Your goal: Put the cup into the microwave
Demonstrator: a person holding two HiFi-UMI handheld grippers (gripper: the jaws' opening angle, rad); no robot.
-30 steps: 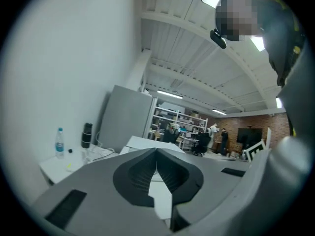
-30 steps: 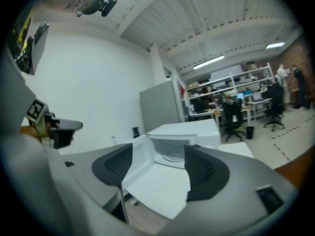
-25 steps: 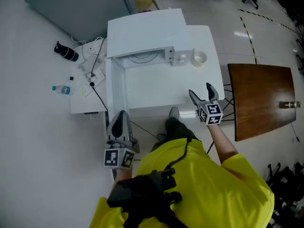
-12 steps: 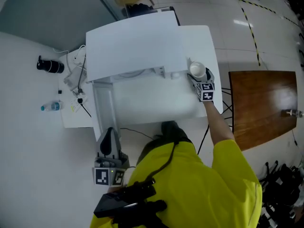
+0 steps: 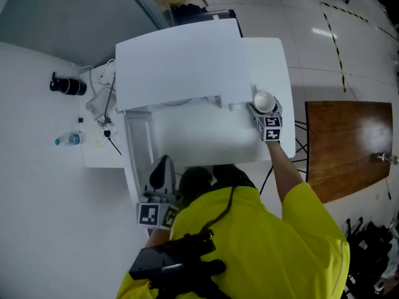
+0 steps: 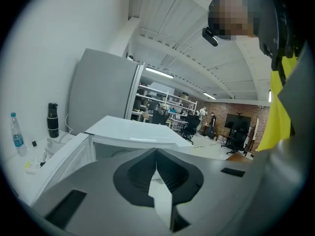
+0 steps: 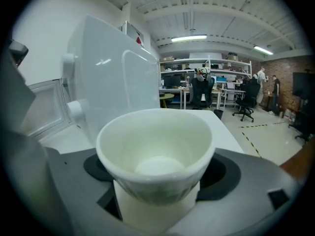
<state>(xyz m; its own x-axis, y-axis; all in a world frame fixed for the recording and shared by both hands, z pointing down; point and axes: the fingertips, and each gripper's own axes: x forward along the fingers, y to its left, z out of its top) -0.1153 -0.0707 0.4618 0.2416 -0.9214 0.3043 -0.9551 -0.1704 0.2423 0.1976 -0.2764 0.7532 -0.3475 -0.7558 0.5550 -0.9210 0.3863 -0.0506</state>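
A white cup (image 5: pixel 264 101) stands upright on the white table (image 5: pixel 274 55), just right of the white microwave (image 5: pixel 181 67). The microwave's door (image 5: pixel 138 148) hangs open to the left. My right gripper (image 5: pixel 265 109) reaches around the cup; in the right gripper view the empty cup (image 7: pixel 155 151) sits between the jaws of that gripper (image 7: pixel 157 173), which are closing. I cannot see the pads pressing on it. My left gripper (image 5: pixel 163 167) hovers near the door's front edge. In the left gripper view this gripper (image 6: pixel 156 173) is shut on nothing, facing the microwave (image 6: pixel 133 132).
A brown table (image 5: pixel 349 148) stands to the right. Left of the microwave lie a black flask (image 5: pixel 67 86), a water bottle (image 5: pixel 67 140) and cables (image 5: pixel 100 111). The microwave's side with its knobs (image 7: pixel 74 109) stands close to the left of the cup.
My right gripper went from the table's front edge up to the cup and now stays around it. My left gripper shifted a little toward the open door.
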